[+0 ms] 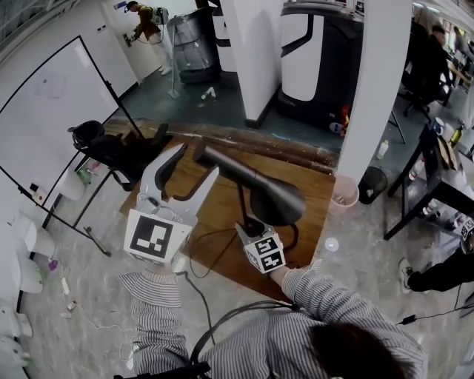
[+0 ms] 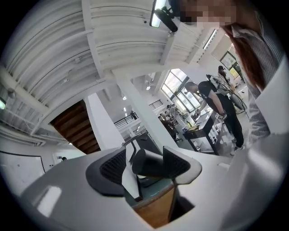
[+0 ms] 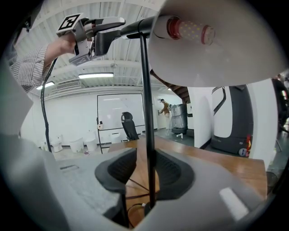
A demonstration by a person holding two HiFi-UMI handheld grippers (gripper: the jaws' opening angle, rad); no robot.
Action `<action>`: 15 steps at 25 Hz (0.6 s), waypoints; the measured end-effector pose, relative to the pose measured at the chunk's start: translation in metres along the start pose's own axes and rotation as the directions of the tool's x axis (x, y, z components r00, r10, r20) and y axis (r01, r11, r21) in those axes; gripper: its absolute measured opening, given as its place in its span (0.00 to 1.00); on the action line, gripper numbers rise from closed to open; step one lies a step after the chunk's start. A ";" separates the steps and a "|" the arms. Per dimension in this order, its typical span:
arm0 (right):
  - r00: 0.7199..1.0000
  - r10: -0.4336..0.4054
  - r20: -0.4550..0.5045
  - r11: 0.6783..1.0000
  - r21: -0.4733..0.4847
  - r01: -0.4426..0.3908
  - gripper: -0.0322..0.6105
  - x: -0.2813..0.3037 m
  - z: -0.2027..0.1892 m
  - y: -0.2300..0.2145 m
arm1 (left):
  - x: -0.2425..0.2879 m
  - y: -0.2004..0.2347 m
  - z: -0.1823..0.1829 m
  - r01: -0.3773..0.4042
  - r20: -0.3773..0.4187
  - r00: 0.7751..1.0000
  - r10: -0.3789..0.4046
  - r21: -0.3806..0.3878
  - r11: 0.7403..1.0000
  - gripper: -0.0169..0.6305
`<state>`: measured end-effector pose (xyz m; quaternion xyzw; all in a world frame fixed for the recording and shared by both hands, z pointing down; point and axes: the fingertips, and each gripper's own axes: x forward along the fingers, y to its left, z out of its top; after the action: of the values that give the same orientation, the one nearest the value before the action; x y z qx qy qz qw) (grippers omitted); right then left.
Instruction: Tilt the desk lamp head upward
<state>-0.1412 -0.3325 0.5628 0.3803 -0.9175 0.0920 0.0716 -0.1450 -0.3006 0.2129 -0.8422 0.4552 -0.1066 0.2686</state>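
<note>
While both striped sleeves (image 1: 157, 314) reach forward from the near edge, the right gripper (image 3: 146, 170) sits low at the desk lamp's thin stem (image 3: 143, 90). Its jaws are drawn narrow round the stem, the right pad against it and a slit of tabletop showing on the other side. Higher and to the left, the left gripper (image 1: 197, 161) has its jaws spread wide. The narrow rear end of the lamp head (image 1: 261, 191) sits between them, close to the right pad and clear of the left. The head's shade widens to the right, with the bulb (image 3: 189, 29) inside. The lamp stands on a wooden table (image 1: 215, 216). Beyond it are an office chair (image 1: 111, 152), a whiteboard (image 1: 44, 111) on the left, and a person (image 1: 144, 22) at a far door.
</note>
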 end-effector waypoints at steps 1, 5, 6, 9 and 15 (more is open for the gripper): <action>1.000 0.001 -0.003 1.000 -0.002 -0.001 0.23 0.000 0.000 0.000 | 0.006 0.003 0.004 0.005 0.023 1.000 -0.005 -0.021 1.000 0.44; 1.000 0.007 -0.009 1.000 -0.009 -0.007 0.23 -0.001 -0.001 0.001 | 0.025 0.008 0.007 0.043 0.024 0.999 -0.040 -0.114 0.993 0.44; 1.000 0.008 -0.009 1.000 -0.012 -0.008 0.23 -0.001 -0.001 0.001 | 0.029 0.009 0.005 0.055 0.014 0.998 -0.053 -0.135 0.989 0.44; 1.000 0.013 -0.012 1.000 -0.023 -0.013 0.23 -0.001 -0.001 0.001 | 0.036 0.010 -0.002 0.096 0.015 0.995 -0.095 -0.239 0.966 0.44; 1.000 0.021 -0.012 0.999 -0.036 -0.021 0.23 -0.001 0.000 0.001 | 0.039 0.010 -0.004 0.165 0.031 0.986 -0.166 -0.396 0.903 0.38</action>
<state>-0.1410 -0.3313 0.5628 0.3689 -0.9224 0.0783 0.0832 -0.1322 -0.3390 0.2083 -0.9145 0.3947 -0.0356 0.0813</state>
